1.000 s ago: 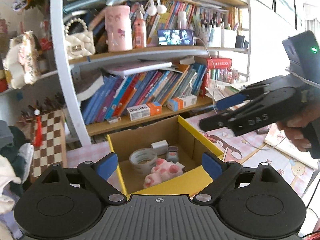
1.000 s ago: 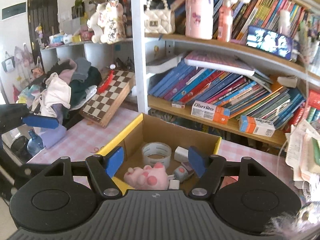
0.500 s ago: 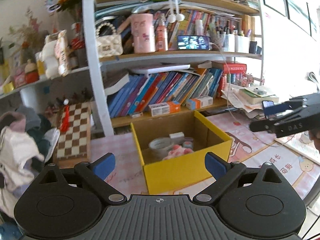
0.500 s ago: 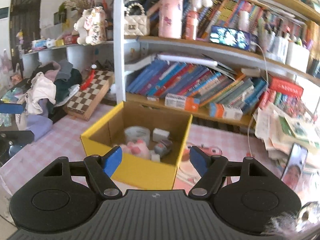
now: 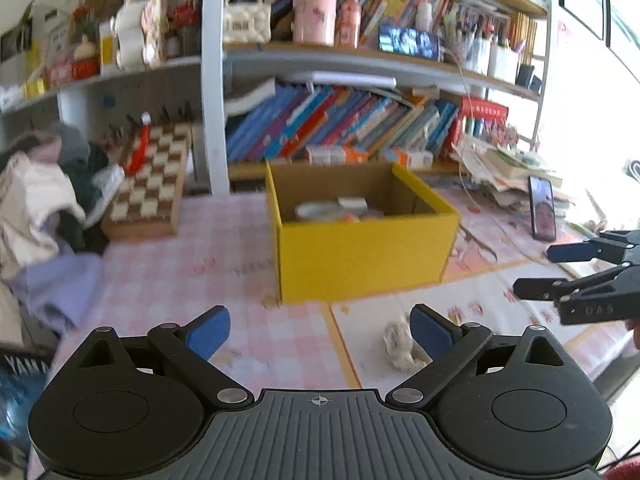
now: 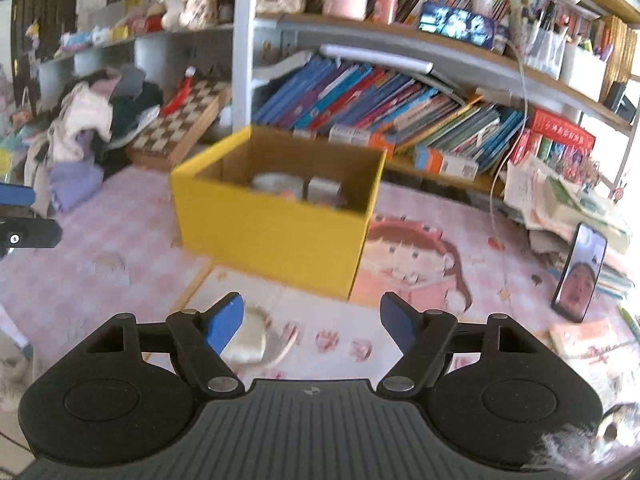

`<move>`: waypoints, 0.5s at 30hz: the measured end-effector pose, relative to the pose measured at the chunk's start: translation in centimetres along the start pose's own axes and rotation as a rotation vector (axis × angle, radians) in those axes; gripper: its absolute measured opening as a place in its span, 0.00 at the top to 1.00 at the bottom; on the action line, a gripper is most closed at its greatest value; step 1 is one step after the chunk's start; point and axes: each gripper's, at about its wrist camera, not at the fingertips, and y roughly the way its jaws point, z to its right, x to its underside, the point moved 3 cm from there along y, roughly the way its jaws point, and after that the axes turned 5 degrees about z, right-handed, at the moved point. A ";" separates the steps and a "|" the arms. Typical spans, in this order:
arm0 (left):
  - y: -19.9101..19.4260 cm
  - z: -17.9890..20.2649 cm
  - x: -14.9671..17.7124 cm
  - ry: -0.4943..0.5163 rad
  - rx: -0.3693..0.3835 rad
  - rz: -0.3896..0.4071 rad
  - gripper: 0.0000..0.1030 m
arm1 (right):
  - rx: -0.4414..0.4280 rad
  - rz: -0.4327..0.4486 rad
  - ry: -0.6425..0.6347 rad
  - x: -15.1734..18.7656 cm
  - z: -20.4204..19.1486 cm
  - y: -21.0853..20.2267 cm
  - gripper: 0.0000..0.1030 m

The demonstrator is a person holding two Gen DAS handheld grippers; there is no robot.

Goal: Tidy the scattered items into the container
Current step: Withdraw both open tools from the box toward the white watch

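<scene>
A yellow cardboard box (image 5: 360,256) (image 6: 272,240) stands on the pink checked table, with a tape roll, a white block and other blurred things inside. In front of it lies a small cream crumpled item (image 5: 400,346) (image 6: 250,340). My left gripper (image 5: 320,326) is open and empty, low over the table, with the cream item just inside its right finger. My right gripper (image 6: 312,316) is open and empty too, with the same item beside its left finger. Each gripper also shows at the edge of the other's view: the right gripper (image 5: 534,270), the left gripper (image 6: 44,214).
A bookshelf (image 5: 360,128) full of books rises behind the box. A chessboard (image 5: 152,184) and a heap of clothes (image 5: 36,200) lie at the left. A propped phone (image 6: 580,272) and a stack of papers (image 6: 568,196) stand at the right.
Both grippers have drawn back and down from above the box to low in front of it. The cream item on the table has come into view. Both stay open and empty.
</scene>
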 end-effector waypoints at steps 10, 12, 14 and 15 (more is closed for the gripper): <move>0.9 2.0 4.0 -0.035 0.047 -0.082 0.05 | -0.010 -0.054 -0.008 4.1 -2.6 -0.1 0.30; 1.1 2.5 4.5 -0.030 0.056 -0.091 0.05 | -0.011 -0.063 0.008 4.7 -2.8 0.0 0.31; 1.4 3.0 4.8 -0.020 0.067 -0.100 0.05 | -0.016 -0.077 0.032 5.2 -2.9 0.0 0.32; 1.6 3.1 4.9 -0.016 0.071 -0.105 0.05 | -0.018 -0.086 0.041 5.5 -3.0 0.1 0.33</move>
